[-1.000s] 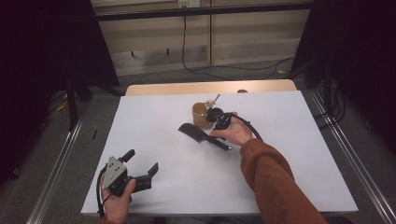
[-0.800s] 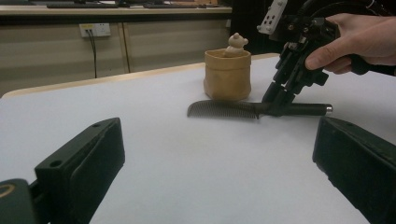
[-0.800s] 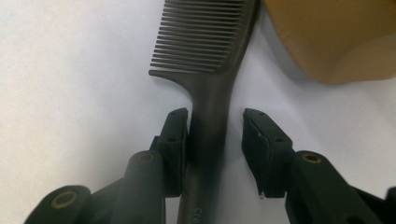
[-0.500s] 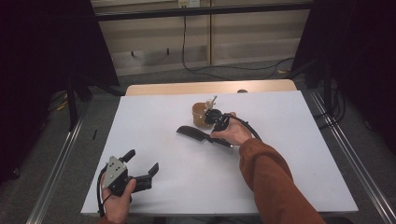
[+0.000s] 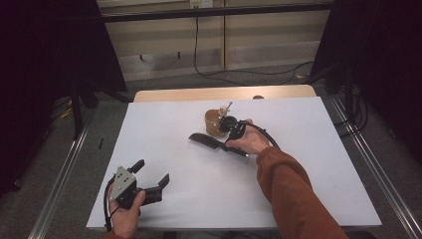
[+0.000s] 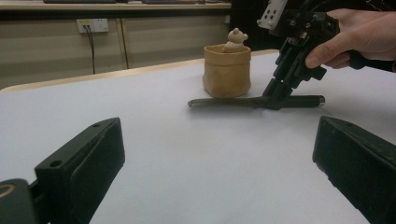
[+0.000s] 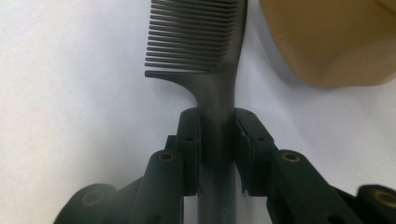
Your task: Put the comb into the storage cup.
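Since one second ago the comb (image 5: pixel 211 143) has come down flatter on the worktop (image 5: pixel 298 199) — its toothed end earlier sat raised and broader in the high view, now it reads as a thin dark strip. Left gripper (image 5: pixel 148 185) position unchanged over the same interval.

Right gripper (image 5: pixel 234 130): held in the person's right hand (image 5: pixel 253 141), orange sleeve (image 5: pixel 293 194) entering from the near right. Fingers (image 7: pixel 190 140) closed on the comb handle just behind the toothed section, one pad on each side of the shaft. In the left gripper view the gripper leans down onto the comb from above at a steep tilt.

Comb: dark grey, lying along the white worktop around its centre, toward the far edge; teeth point left in the high view, handle end points right and toward the near edge.

Tan pot (image 5: pixel 214 123): stands upright just beyond the comb, close to it — contact cannot be determined. A small bear figure (image 6: pixel 234 39) shows above its rim.

Left gripper: held in the left hand (image 5: pixel 125 216) at the near left corner of the worktop, well apart from the comb. Fingers (image 6: pixel 84 161) spread wide, nothing between them. Grey three-cornered plate on top; cable trails off the near edge.
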Motion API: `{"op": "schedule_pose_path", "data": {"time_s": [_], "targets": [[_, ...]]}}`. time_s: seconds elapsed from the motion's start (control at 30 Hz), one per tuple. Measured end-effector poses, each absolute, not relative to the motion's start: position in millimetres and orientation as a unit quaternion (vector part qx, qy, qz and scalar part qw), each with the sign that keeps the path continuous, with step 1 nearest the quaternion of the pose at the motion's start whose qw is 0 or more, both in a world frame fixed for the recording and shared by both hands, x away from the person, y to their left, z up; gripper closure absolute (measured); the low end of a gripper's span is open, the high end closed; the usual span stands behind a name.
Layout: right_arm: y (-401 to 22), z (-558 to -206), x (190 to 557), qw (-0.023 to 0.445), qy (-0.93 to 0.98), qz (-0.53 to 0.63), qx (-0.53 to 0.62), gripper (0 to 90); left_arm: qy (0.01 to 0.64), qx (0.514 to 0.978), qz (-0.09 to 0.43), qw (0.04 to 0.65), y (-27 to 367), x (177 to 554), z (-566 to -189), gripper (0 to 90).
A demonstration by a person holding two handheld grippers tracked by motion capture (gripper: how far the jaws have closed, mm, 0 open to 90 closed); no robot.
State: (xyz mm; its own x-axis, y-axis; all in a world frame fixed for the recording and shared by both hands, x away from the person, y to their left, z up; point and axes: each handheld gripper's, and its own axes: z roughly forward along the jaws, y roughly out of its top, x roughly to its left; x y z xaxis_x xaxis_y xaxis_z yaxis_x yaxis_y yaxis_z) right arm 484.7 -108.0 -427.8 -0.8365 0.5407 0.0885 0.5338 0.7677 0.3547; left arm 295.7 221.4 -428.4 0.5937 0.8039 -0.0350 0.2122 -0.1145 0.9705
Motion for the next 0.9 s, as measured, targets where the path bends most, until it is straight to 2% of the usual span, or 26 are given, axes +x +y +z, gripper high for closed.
{"op": "schedule_pose_path", "data": {"time_s": [0.9], "targets": [[-120,-411,478,0.010,0.925,0.249,0.288,72.8,0.361,0.699,0.264,0.558,220,296,-429,2.3]]}}
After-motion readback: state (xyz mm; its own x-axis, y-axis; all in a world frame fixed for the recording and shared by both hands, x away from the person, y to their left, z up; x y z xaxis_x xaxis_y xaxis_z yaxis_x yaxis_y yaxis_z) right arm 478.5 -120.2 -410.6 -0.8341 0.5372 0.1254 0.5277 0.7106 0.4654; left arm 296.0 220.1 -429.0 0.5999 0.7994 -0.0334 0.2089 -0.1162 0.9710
